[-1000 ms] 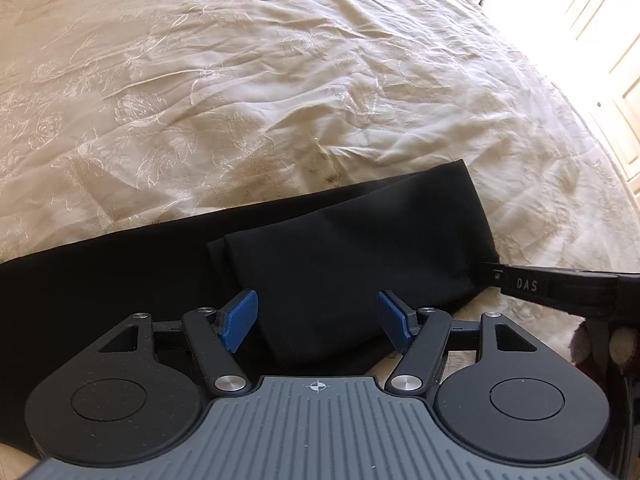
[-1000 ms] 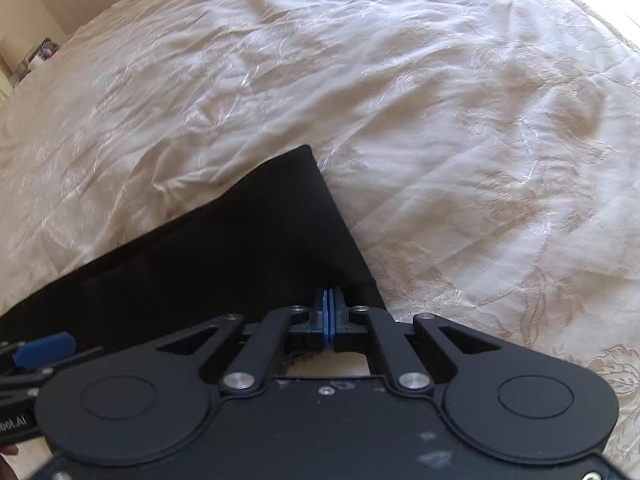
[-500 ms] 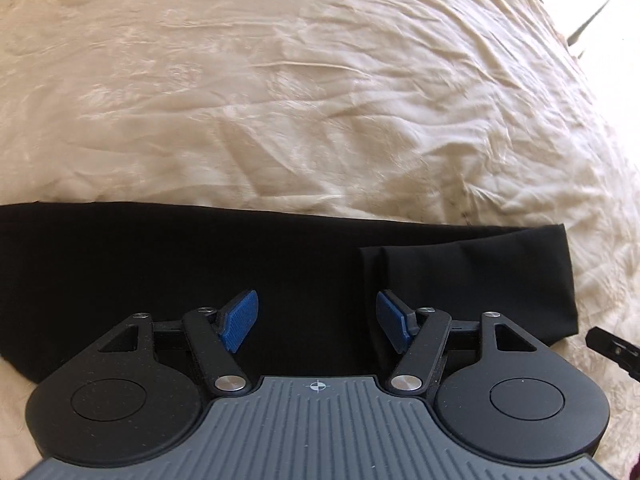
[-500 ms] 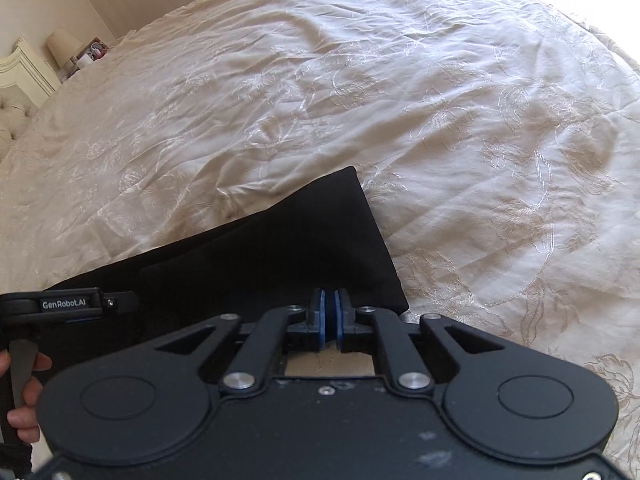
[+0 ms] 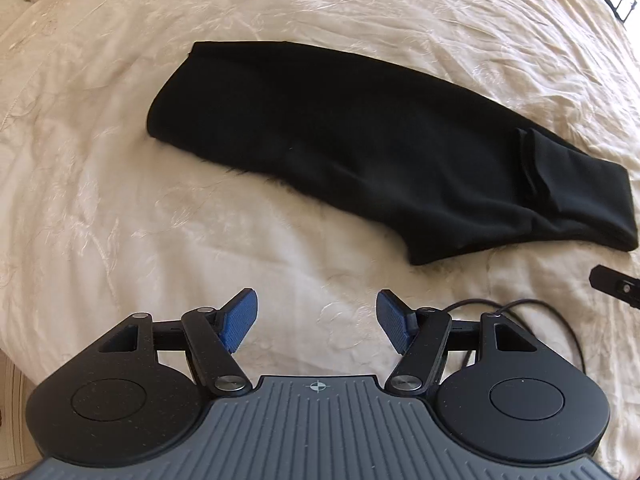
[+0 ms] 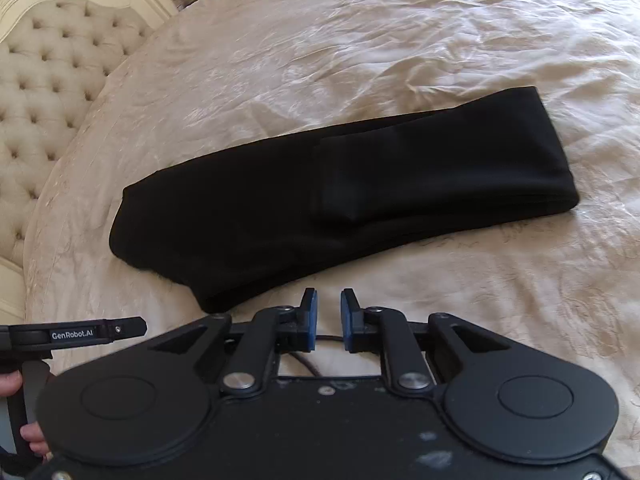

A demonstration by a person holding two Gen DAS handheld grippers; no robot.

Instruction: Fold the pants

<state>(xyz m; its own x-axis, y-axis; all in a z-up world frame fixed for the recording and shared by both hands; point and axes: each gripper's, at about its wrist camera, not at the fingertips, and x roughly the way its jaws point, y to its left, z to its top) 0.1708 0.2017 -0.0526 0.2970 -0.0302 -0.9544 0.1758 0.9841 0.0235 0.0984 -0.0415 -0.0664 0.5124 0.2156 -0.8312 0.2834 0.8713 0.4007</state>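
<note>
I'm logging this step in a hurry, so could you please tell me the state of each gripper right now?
Left gripper: open, holding nothing.
Right gripper: open slightly, holding nothing, clear of the folded black fabric pants.

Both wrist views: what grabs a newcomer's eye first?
The black pants, a long dark slab across the cream bedspread, one end doubled back on itself. Then the blue-padded left claw and right claw, both open and clear of the cloth, near the bed's edge.

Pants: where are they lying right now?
The pants lie flat on the bedspread, ahead of both open grippers and touching neither; in the right wrist view they stretch from near the headboard rightward.
</note>
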